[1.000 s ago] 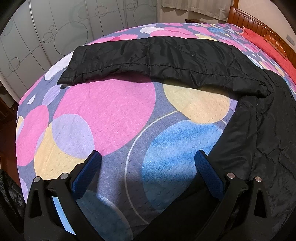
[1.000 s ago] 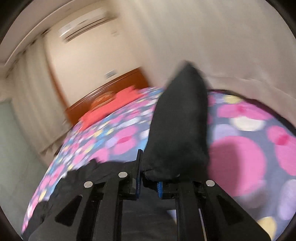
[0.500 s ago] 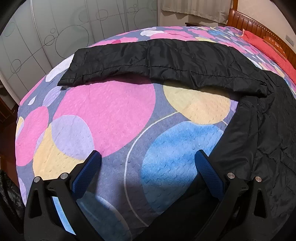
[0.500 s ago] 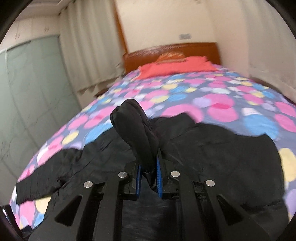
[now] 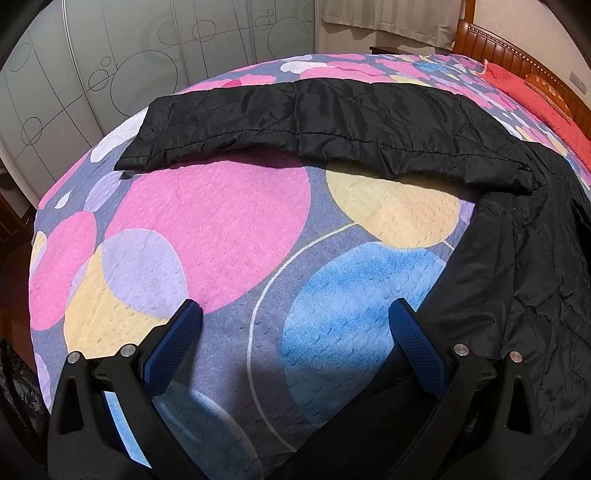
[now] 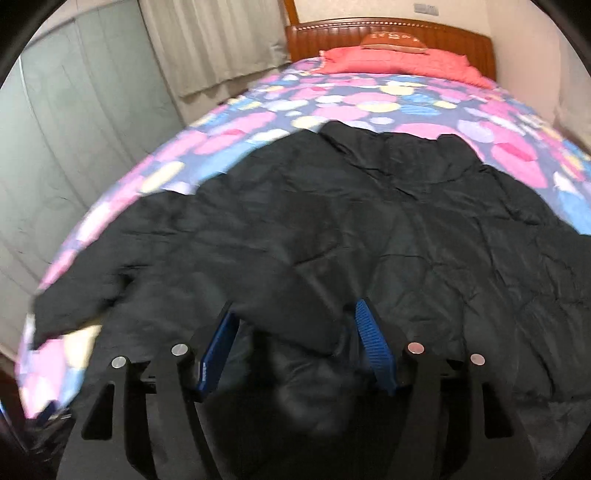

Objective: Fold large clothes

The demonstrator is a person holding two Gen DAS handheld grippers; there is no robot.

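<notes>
A black quilted jacket (image 6: 388,221) lies spread on the bed, collar toward the headboard. One sleeve (image 6: 284,295) is folded across the jacket's body, and its cuff end rests between the jaws of my right gripper (image 6: 295,336). Those jaws are opening, and the blue pads (image 6: 373,343) stand clear of the cloth. In the left wrist view the other sleeve (image 5: 332,125) stretches flat to the left over the bedspread, with the jacket's body (image 5: 535,277) at the right. My left gripper (image 5: 295,321) hangs open above the bedspread, holding nothing.
The bedspread (image 5: 221,221) has pink, blue and yellow circles. A red pillow (image 6: 391,59) and a wooden headboard (image 6: 388,31) are at the far end. Sliding wardrobe doors (image 5: 110,55) and curtains (image 6: 207,44) run along the bed's left side.
My right gripper swung the sleeve over the jacket's body, sank toward it, and its jaws parted off the cloth. The left gripper has kept still.
</notes>
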